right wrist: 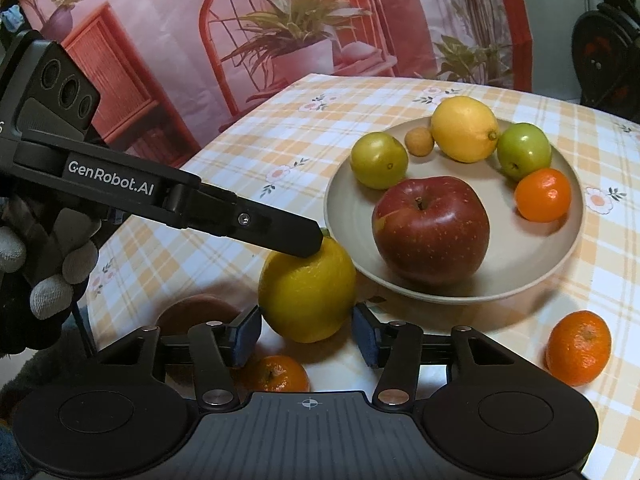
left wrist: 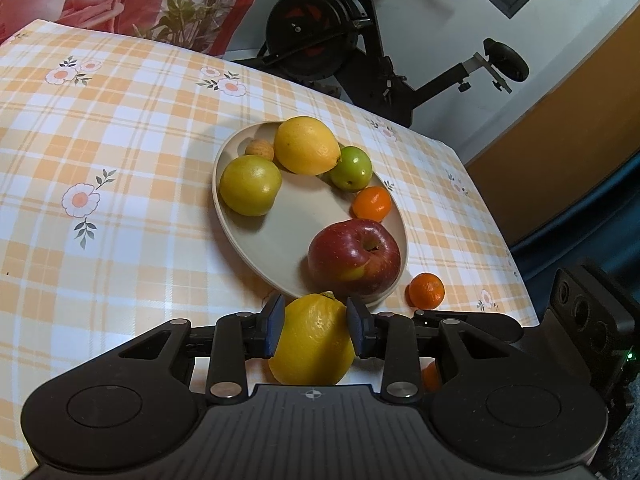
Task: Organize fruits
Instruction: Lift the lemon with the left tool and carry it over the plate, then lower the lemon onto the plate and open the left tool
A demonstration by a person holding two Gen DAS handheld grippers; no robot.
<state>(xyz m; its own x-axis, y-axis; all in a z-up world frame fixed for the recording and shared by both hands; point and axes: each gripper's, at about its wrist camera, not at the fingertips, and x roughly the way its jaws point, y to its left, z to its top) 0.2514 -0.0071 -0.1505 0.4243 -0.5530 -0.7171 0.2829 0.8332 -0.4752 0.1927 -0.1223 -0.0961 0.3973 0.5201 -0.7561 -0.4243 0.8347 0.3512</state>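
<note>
Left claw [left wrist: 312, 330]: blue pads closed on a large yellow lemon [left wrist: 312, 344], lemon resting on checked tablecloth [left wrist: 120, 160] just beside the beige round plate [left wrist: 256, 240]. Right claw [right wrist: 306, 338]: jaws apart, empty, behind the same lemon. Step: lemon pickup. Next, likely: lift clear over rim, set down in bare centre beside red apple [left wrist: 354, 256].

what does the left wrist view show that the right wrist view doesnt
Only the left wrist view: the exercise bike in full behind the table.

Only the right wrist view: the left tongs seen from the side, touching the lemon's top, the gloved hand holding them, and a brown round thing at the table's near edge.

Both: the plate of fruit with the red apple, the loose lemon just off its rim, and a mandarin on the cloth.
</note>
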